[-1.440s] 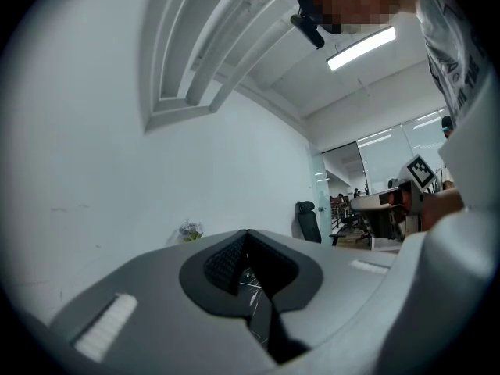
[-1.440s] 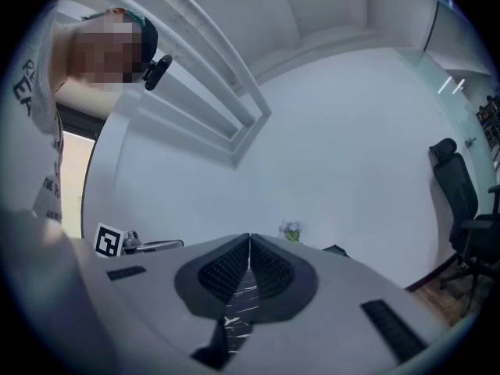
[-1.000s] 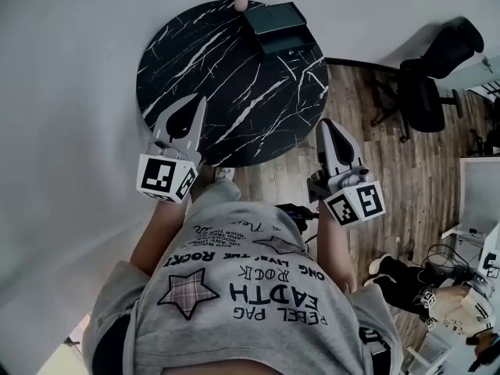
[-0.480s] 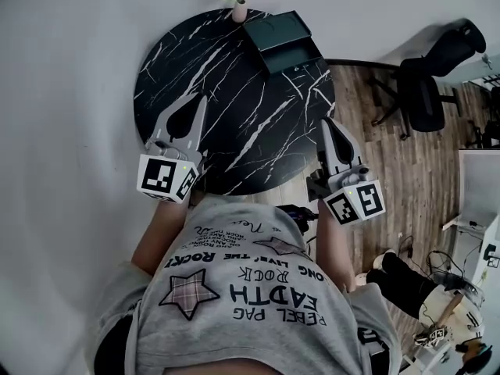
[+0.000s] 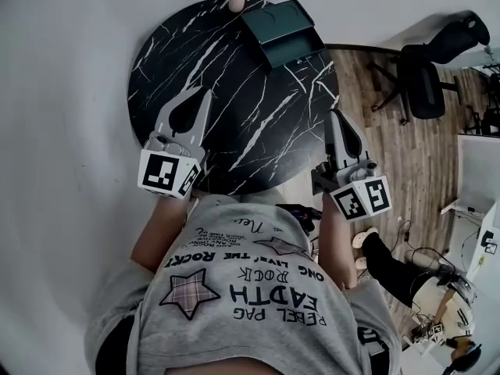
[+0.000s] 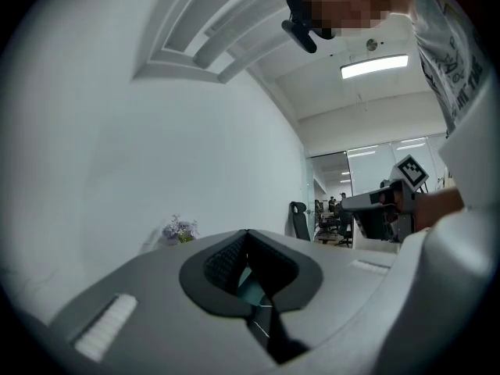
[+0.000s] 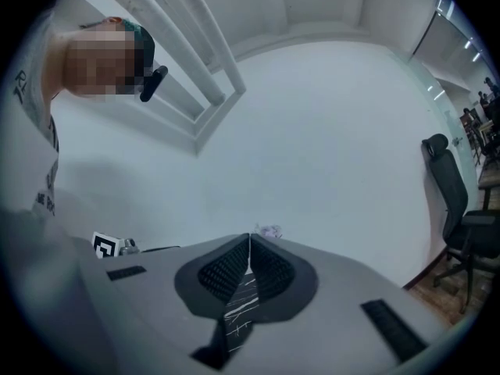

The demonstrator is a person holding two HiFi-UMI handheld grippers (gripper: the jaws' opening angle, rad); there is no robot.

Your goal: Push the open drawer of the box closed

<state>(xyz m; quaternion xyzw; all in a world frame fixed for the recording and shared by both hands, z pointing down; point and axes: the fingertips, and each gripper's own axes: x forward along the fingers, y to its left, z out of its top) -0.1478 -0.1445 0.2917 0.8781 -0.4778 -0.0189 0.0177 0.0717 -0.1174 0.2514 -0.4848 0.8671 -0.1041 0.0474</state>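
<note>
Though open, box (image 5: 275, 16) drawer (image 5: 297, 50) contents indiscernible.

The only readable print stands on the person's grey T-shirt (image 5: 250, 287), seen upside down in the head view:

- "FEEL PAG" and "EARTH" – large block letters.
- "ROCK", then "ONG LIVE THE ROCK!" – smaller lines.
- One cursive line near the collar: not legible.

The left marker cube (image 5: 166, 174) and right marker cube (image 5: 361, 198) carry black-and-white square codes only, no letters or digits.
</note>
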